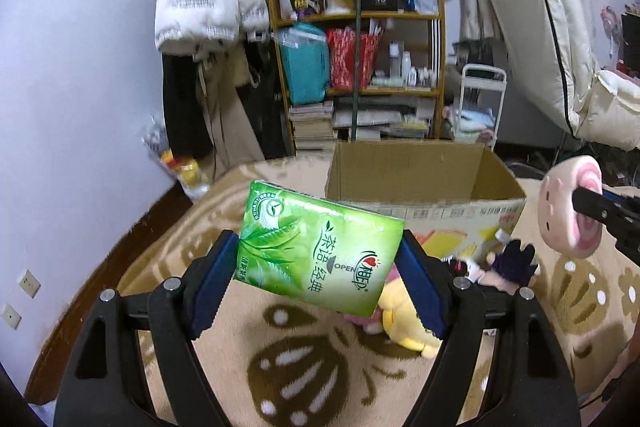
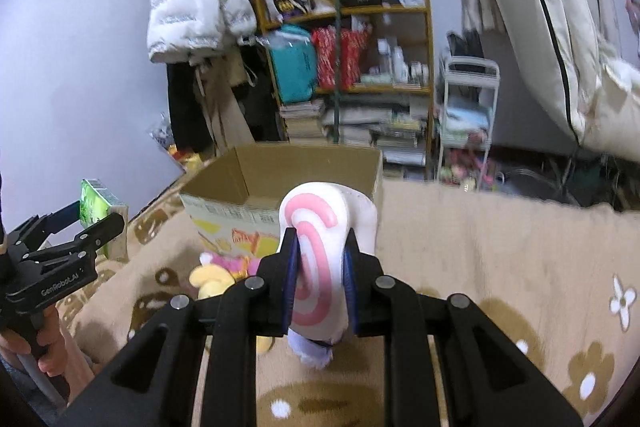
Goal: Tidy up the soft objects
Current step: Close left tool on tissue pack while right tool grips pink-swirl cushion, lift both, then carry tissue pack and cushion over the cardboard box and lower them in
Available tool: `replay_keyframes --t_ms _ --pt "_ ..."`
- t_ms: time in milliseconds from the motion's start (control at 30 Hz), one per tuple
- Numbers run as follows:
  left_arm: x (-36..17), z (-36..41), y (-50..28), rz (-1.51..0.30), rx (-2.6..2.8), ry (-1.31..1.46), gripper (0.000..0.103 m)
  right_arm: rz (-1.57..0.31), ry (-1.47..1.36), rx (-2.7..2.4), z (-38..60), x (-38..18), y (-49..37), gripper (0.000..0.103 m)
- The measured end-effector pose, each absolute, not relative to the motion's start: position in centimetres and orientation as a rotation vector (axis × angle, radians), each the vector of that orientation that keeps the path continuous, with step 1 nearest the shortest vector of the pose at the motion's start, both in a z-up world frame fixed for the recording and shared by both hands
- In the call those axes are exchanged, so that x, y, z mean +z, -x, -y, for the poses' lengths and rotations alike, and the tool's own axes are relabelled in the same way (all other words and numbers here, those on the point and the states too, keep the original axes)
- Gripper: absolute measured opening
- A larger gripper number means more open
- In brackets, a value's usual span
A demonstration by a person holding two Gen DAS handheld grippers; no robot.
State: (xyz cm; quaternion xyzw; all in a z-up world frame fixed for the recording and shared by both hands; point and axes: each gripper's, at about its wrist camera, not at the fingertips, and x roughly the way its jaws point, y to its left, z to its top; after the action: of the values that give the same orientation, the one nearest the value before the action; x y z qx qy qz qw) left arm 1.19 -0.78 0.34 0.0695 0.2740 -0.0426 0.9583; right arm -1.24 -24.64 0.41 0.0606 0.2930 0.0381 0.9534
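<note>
**Now carry both loads over the box before you let go**

Now, your left gripper (image 1: 318, 267) is clamped on the green tissue pack (image 1: 316, 247), which hangs tilted in the air on the near side of the box (image 1: 420, 167), a little to its left. Your right gripper (image 2: 320, 267) is squeezed onto the pink-swirl plush (image 2: 320, 247), held up near the box's front right corner. Neither load is above the opening yet, as far as I can judge.

Lift each one past the near wall of the box so nothing catches the cardboard edge. The pack is slick and sits skewed between the pads, so keep the squeeze steady until it is well inside. Take one arm at a time, since the opening looks tight for both. The yellow plush (image 1: 404, 323) and the other toys lie on the blanket (image 1: 280, 367) against the box's near wall; come back for those afterwards.
</note>
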Motion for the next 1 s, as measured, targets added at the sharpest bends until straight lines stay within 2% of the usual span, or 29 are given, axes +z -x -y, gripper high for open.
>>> replay_keyframes --t_ms 400,1000 --pt "2.9 2.2 -1.0 -0.387 -0.104 -0.164 0.078 -0.474 -0.095 0.116 24.1 2.4 -1.2 0.021" --pt "3.4 5.5 -7.9 -0.322 -0.185 -0.138 0.078 -0.442 -0.151 0.148 25.5 1.4 -6.5 0.022"
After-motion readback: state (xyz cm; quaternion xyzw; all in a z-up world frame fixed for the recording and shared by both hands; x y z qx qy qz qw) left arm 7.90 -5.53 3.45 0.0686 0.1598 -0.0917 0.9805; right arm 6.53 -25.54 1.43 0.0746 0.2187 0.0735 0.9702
